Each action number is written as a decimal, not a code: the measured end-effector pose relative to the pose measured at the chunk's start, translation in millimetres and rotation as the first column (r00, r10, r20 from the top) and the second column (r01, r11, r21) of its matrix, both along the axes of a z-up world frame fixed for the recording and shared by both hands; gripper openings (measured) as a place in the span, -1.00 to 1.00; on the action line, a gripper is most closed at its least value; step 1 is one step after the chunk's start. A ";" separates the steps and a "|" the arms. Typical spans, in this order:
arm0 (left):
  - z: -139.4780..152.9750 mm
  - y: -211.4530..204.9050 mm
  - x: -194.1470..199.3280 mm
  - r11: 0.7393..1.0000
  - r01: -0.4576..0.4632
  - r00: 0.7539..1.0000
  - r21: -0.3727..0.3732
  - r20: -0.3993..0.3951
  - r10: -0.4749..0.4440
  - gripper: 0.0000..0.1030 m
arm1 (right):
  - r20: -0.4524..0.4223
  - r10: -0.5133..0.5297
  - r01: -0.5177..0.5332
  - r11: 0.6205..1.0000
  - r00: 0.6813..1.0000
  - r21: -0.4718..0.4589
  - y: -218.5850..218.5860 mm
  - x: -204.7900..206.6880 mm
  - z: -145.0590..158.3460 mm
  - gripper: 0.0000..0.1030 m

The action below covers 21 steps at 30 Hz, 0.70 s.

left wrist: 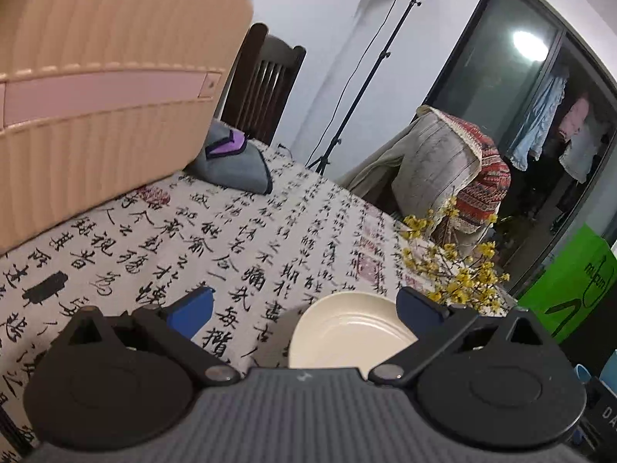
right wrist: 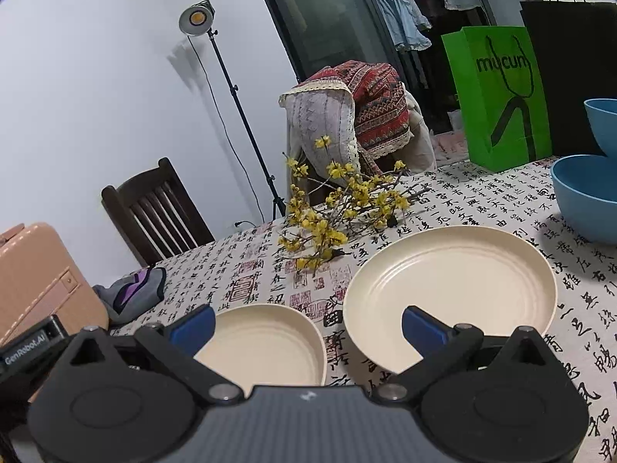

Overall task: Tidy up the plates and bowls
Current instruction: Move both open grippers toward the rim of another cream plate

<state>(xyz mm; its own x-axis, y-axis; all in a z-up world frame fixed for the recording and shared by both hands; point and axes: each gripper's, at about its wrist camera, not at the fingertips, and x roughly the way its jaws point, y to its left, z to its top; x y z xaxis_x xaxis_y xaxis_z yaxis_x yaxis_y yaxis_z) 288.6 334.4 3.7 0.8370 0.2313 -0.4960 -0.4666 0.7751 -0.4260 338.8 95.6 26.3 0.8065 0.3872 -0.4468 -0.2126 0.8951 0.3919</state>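
White walls, a dark glass door and a lamp on a tall stand [right wrist: 198, 19] close off the room behind a bench [right wrist: 262, 270] covered by a cloth printed with black calligraphy. From the right wrist view, the right gripper [right wrist: 308, 328] hangs low over the near edge with its blue-tipped fingers [right wrist: 193, 326] spread wide and nothing between them. A small cream plate [right wrist: 266, 341] lies just ahead between the fingers, and a larger cream plate [right wrist: 451, 289] sits just beside it to the right, apart from it. Two blue bowls [right wrist: 586, 196] stand at the far right, one above the other; whether they touch cannot be told. A spray of yellow flowers [right wrist: 339, 208] lies beyond the plates, with a green paper bag [right wrist: 497, 96] further back. At the left are a peach-coloured case [right wrist: 42, 281] and a grey and purple pouch [right wrist: 133, 293]. From the left wrist view, the left gripper [left wrist: 304, 306] is likewise wide open and empty, over the cloth with a cream plate at its right finger.
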 end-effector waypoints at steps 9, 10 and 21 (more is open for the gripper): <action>-5.9 -8.3 5.7 0.999 0.006 0.999 0.050 -0.038 -0.004 1.00 | -0.027 0.030 -0.030 0.999 0.999 -0.016 6.9 1.5 -11.3 1.00; -5.9 -8.1 5.4 0.999 0.007 0.999 0.046 -0.037 -0.006 1.00 | -0.024 0.034 -0.035 0.999 0.999 -0.010 6.7 0.3 -10.9 1.00; -2.7 -4.5 1.1 0.999 0.041 0.999 -0.010 -0.005 -0.041 1.00 | -0.090 0.028 -0.024 0.999 0.996 0.041 3.8 1.2 17.0 1.00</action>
